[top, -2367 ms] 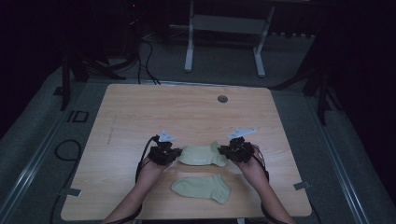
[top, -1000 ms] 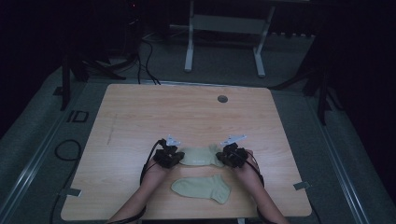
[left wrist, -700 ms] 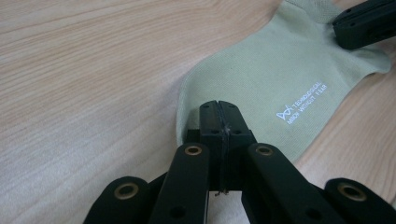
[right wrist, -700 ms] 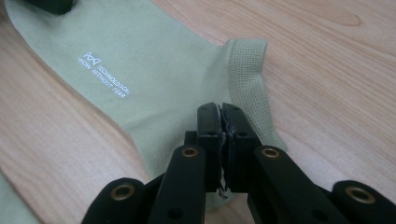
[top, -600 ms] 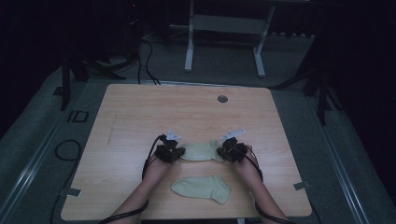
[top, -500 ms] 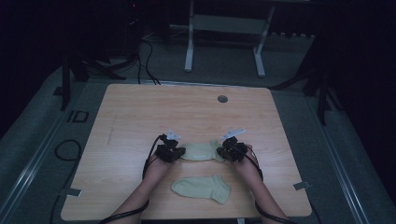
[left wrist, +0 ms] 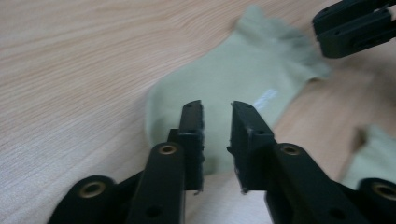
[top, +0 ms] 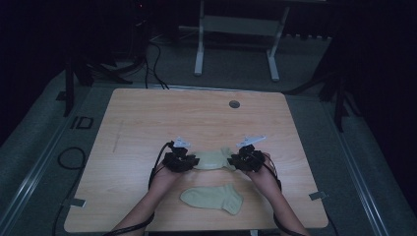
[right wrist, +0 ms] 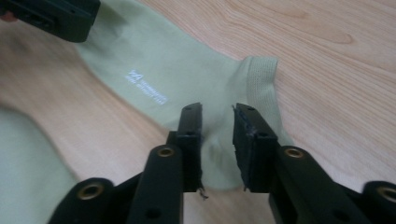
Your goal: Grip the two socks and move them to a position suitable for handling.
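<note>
High view: a light wooden tabletop (top: 147,123) with a round grommet (top: 234,104) is seen in a dark room, on grey floor (top: 44,147); a white frame (top: 236,29) stands beyond it and cables (top: 150,64) lie on the floor.

A pale green sock (top: 212,160) lies flat between the two grippers. The left gripper (left wrist: 216,140) is set over its toe end, the right gripper (right wrist: 217,140) over its cuff end. The fingers of both have just been opening and are slightly spread, with fabric beneath the gap and nothing pinched.

A second sock (top: 212,198) lies nearer the person, apart.

Small white print (right wrist: 145,87) is seen on the first sock, too blurred to be read.
</note>
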{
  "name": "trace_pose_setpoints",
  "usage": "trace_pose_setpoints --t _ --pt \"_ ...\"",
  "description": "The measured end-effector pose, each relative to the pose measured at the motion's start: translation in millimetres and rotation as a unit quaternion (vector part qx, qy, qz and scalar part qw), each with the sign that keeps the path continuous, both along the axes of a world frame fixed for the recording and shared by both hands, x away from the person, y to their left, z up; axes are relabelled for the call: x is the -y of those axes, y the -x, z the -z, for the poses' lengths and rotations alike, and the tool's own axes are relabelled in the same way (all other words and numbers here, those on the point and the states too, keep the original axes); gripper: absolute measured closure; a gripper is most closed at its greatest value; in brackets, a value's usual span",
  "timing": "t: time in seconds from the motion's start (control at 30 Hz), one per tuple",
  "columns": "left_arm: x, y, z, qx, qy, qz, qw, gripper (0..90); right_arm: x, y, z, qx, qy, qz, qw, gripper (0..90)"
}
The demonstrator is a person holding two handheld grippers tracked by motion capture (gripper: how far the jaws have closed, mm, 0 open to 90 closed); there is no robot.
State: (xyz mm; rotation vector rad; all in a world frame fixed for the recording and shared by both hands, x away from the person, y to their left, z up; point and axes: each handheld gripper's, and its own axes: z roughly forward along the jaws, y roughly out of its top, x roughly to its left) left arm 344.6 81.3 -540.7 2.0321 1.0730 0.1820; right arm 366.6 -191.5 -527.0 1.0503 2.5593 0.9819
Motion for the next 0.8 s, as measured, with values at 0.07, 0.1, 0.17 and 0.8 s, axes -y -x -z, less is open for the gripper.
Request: trace_pose_setpoints --t 0.07,0.1,0.17,0.8 --pt "-0.6 6.5 -5.8 0.003 0.006 0.011 0.9999 65.9 3.2 5.9 -3.8 -0.001 -0.004 -0.002 1.0 68.0" --pt "-0.7 10.3 -8.4 0.008 0.006 0.015 0.9998 64.7 3.9 8.7 -5.1 -0.002 -0.005 -0.002 1.0 67.1" --pt "-1.2 18.1 -13.1 0.014 0.005 0.021 0.9997 61.4 5.1 16.1 -7.7 -0.005 0.0 -0.006 1.0 63.0" --pt "-28.7 89.7 -5.4 -0.01 -0.011 0.038 0.9992 48.4 23.6 88.3 3.9 -0.031 0.006 -0.033 0.999 59.1"
